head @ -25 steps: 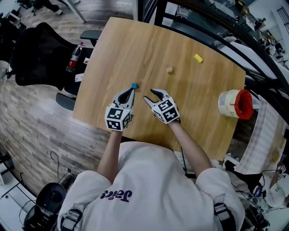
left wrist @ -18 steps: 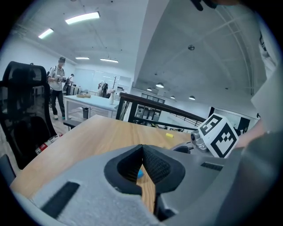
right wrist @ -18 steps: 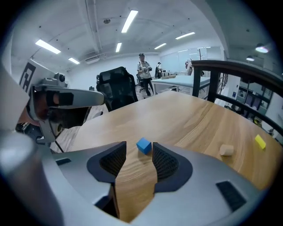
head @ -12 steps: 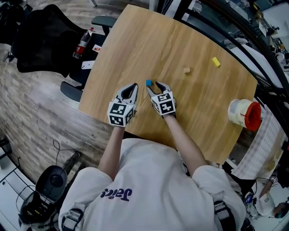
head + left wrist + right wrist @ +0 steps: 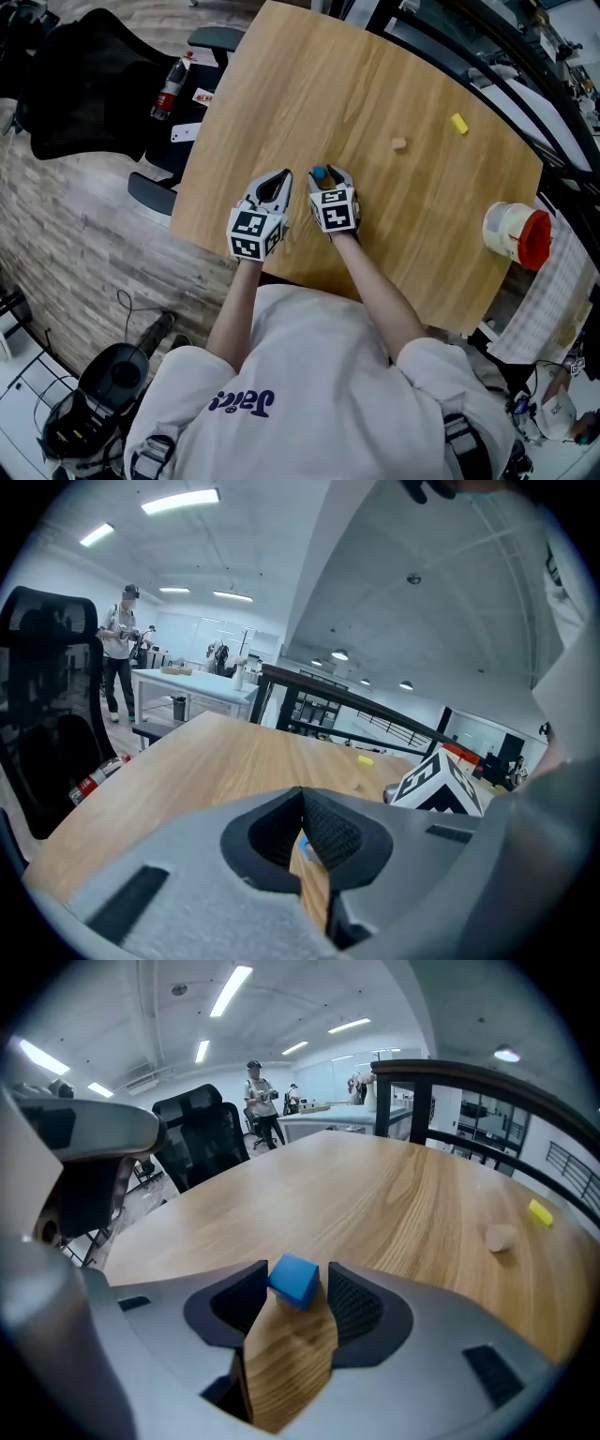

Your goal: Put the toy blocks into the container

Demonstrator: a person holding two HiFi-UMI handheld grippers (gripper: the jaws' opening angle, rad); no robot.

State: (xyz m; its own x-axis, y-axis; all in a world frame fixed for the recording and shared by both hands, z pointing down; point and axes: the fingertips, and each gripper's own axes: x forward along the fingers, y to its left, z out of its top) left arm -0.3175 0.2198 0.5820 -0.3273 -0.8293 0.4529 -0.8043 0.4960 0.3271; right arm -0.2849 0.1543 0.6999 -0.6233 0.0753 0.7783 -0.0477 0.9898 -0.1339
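A small blue block [image 5: 319, 172] sits tilted between the tips of my right gripper [image 5: 324, 176], which is shut on it low over the wooden table [image 5: 309, 84]. The right gripper view shows the blue block [image 5: 294, 1280] pinched between the two pads. My left gripper [image 5: 275, 181] rests just left of it, shut and holding nothing. A tan block [image 5: 399, 143] and a yellow block [image 5: 458, 123] lie farther out on the table. The white container [image 5: 514, 234], with its red mouth, lies on its side at the table's right edge.
A black office chair [image 5: 84, 84] and a red bottle [image 5: 170, 86] stand off the table's left side. Black railing [image 5: 487, 37] runs along the far edge. The near table edge is just behind both grippers.
My right gripper slid left to the blue block and its jaws closed on it. The left gripper stayed shut and hardly moved.
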